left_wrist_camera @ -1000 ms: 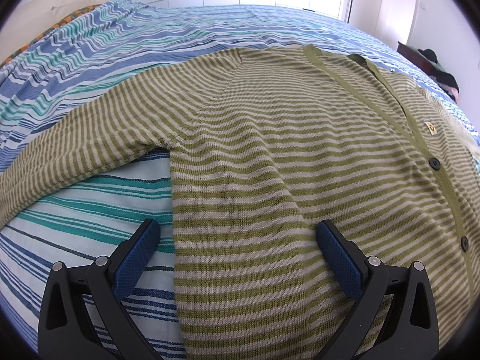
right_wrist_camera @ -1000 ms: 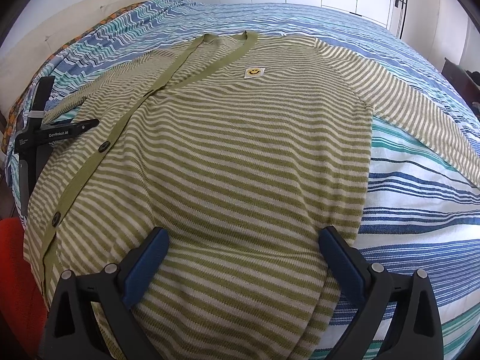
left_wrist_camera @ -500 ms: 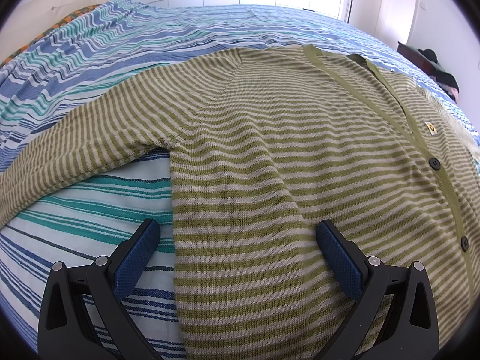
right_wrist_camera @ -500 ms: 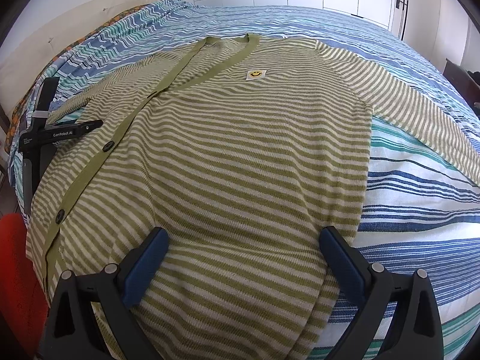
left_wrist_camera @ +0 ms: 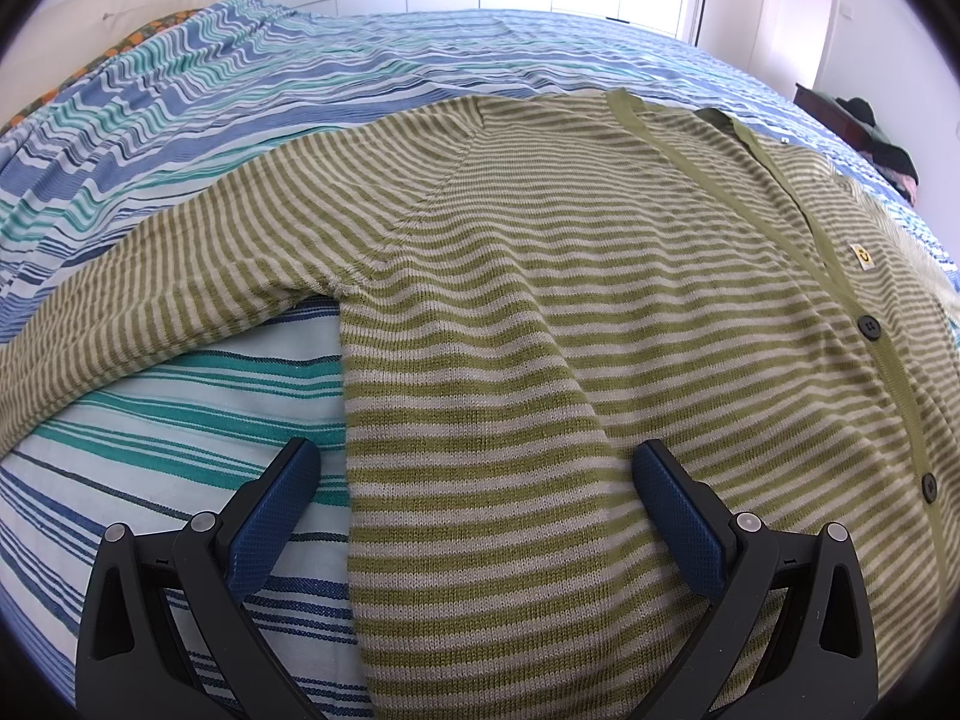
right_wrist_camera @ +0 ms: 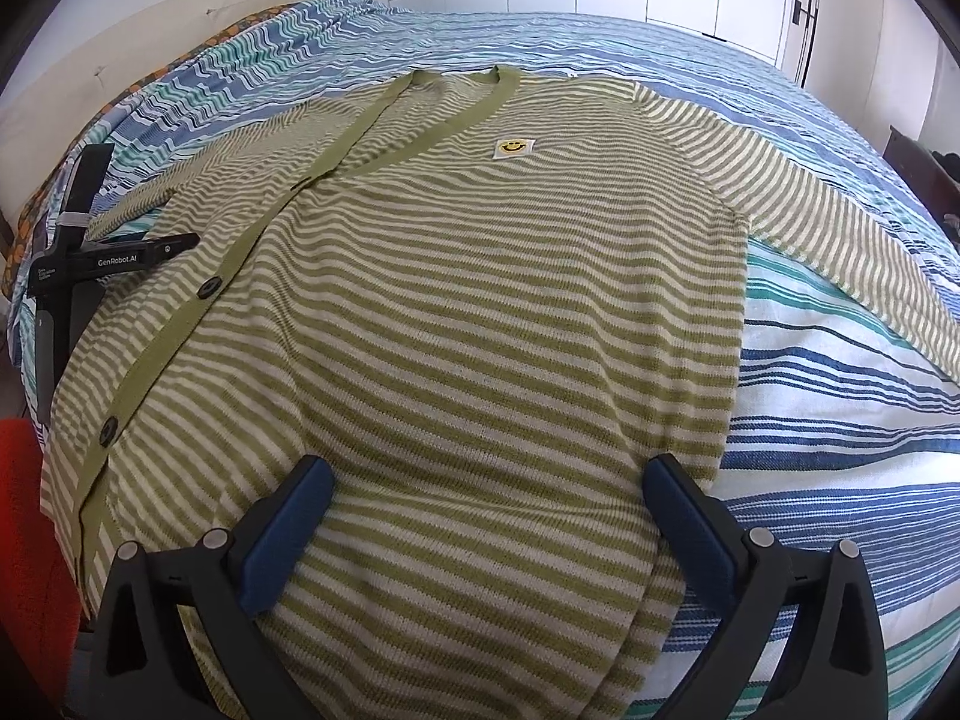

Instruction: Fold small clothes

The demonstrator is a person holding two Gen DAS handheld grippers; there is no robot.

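**Cardigan spread flat, both grippers poised at the hem**

Cardigan [right_wrist_camera: 468, 312], green-and-cream striped, lies face up and fully spread on the bed [right_wrist_camera: 840, 432], buttoned down its front band, sleeves angled out toward either side edge of the bed. Over the last second almost nothing has shifted on the left side: the left view is the same as before. The right view has drawn back and risen a little, so more of the neckline and the smiley patch [right_wrist_camera: 514, 147] now shows. Judging by that, the laying-out looks finished and no fold has been started; the garment carries no crease or doubled layer.

The left gripper [left_wrist_camera: 474, 486] has its fingers spread wide and empty. They straddle the cardigan's side seam near the hem, one finger [left_wrist_camera: 270, 516] over bare bedsheet, the other over the knit. The left sleeve [left_wrist_camera: 180, 294] runs off toward the bed's left edge, well apart from them.

The right gripper [right_wrist_camera: 489, 510] is likewise wide apart and holds nothing; both its fingers sit over the lower body of the cardigan, the outer finger [right_wrist_camera: 690, 522] just beside the right side seam. Whether either pair touches the fabric cannot be told.
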